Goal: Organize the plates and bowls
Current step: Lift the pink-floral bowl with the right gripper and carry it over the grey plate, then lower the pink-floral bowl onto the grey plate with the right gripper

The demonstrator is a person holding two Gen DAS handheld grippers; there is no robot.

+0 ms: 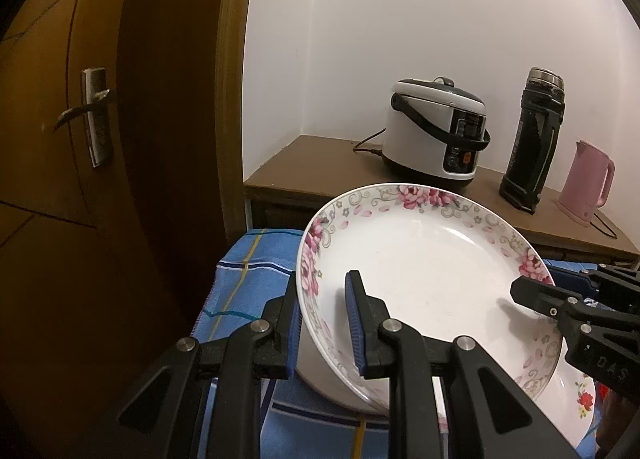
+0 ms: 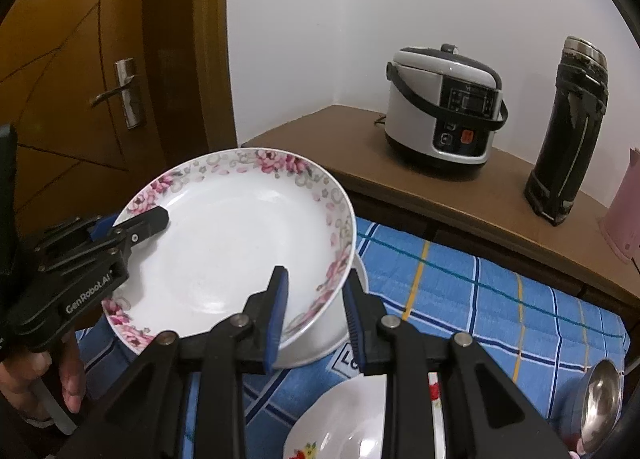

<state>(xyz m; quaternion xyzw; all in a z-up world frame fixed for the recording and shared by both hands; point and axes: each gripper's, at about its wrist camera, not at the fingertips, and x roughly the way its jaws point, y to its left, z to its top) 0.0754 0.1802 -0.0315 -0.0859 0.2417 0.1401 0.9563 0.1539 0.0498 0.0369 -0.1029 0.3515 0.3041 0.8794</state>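
**Flowered plate held at both rims over a white bowl**

The flowered plate (image 2: 240, 243) is held tilted above the blue checked cloth (image 2: 500, 299), near the cloth's left edge. Its left rim is straddled by the left gripper (image 1: 326, 323), one blue-padded finger (image 1: 356, 323) lying on the plate's inner face and the other under the rim; the fingers are closed down on that rim, though firm contact cannot be confirmed. In the right wrist view this gripper (image 2: 132, 225) is seen from the side, a black fingertip resting inside the plate. The opposite rim is bracketed by the right gripper (image 2: 316, 311): one pad lies over the inner face, the other stands just outside the rim, and whether the pads press the plate cannot be told. Beneath the plate, a plain white bowl (image 2: 328, 335) is seen on the cloth. A second dish with red flowers (image 2: 340, 423) lies nearer the cloth's front edge, and a steel ladle (image 2: 600, 403) rests near its right edge. Behind the cloth, a wooden counter (image 2: 420, 187) carries a rice cooker (image 2: 444, 107), a black flask (image 2: 568, 131) and a pink kettle (image 1: 586, 183). A brown door (image 2: 80, 71) is seen at the left.
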